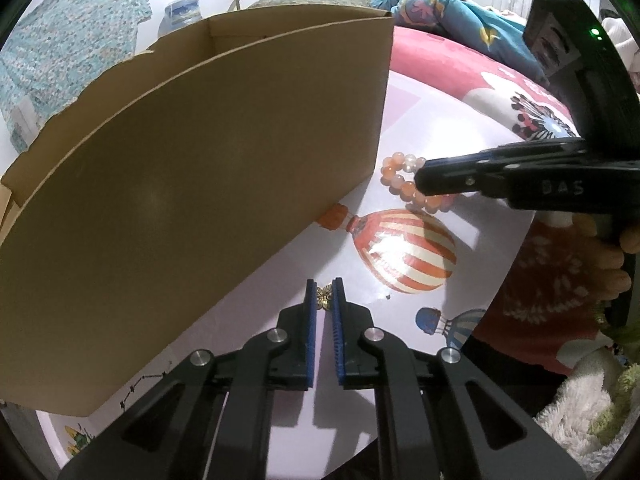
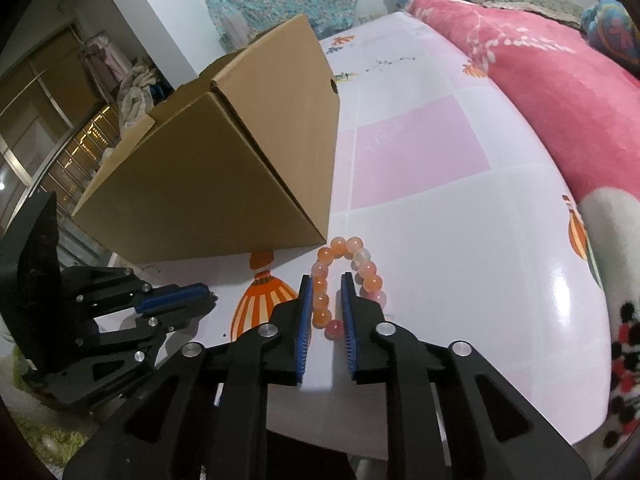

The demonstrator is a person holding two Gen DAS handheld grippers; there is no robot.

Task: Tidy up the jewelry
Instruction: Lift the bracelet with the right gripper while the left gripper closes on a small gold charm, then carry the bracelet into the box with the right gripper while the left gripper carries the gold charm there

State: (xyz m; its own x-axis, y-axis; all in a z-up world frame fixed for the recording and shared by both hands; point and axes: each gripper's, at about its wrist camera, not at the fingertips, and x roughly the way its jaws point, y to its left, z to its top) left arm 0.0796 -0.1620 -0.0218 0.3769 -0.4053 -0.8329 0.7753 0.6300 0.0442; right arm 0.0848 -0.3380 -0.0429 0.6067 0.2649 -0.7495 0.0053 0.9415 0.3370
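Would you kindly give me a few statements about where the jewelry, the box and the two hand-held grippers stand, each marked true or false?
1. The left hand-held gripper is shut on a small gold ornament. True.
2. The bead bracelet lies inside the cardboard box. False: it lies on the table, beside the box's near corner.
3. One side of the bracelet lies between the fingers of the right hand-held gripper. True.
4. The bracelet's beads are dark blue. False: they are orange, pink and whitish.
5. The box stands open at the top. True.
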